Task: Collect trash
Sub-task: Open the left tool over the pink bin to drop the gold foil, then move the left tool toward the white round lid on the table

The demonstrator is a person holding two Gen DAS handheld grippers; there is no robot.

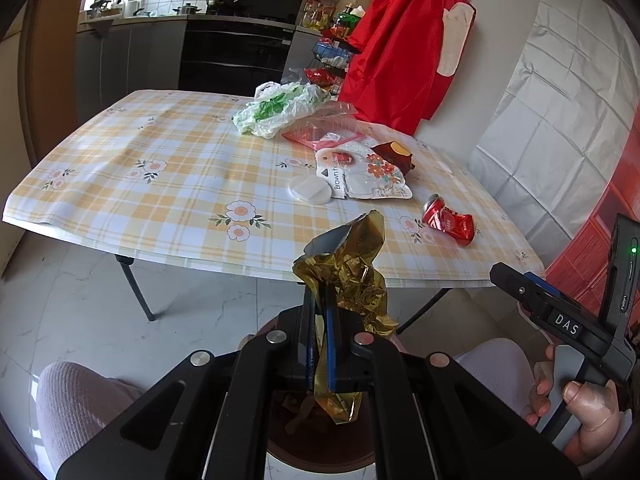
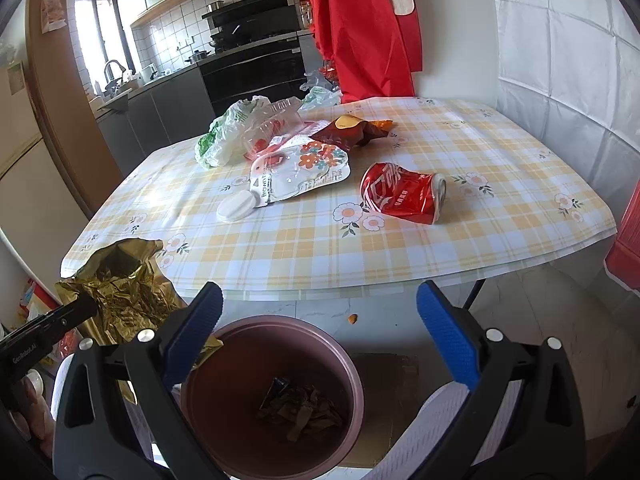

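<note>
- The left gripper (image 1: 320, 344) is clamped tight on a crumpled gold foil wrapper (image 1: 352, 276); the foil sticks up above the blue pads and a strip of it hangs down below them.
- In the right wrist view the same gold foil wrapper (image 2: 120, 284) hangs off the near left corner of the table, just beside the pink bin (image 2: 352, 364) and above its left rim.
- The right gripper (image 2: 316, 344) stands wide, with nothing between its blue pads (image 2: 192, 332); it hovers over the mouth of the bin.
- The bin sits on the floor in front of the table, between the person's knees, with a few dark scraps and wrappers (image 2: 300, 408) lying at its bottom.
- A hand (image 1: 576, 400) grips the handle of the right tool at the lower right of the left wrist view.
- The table (image 2: 280, 256) has a yellow checked cloth with flowers.
- On it lies a crushed red can (image 2: 404, 194) on its side, near the front right.
- Behind it sit a flowered white pouch (image 2: 304, 176), a round white lid (image 2: 236, 208) touching its near left corner, a dark red snack bag (image 2: 352, 132), a clear plastic box (image 2: 276, 124) and a green and white plastic bag (image 2: 224, 132).
- A red garment (image 2: 360, 28) hangs behind the table's far edge.
</note>
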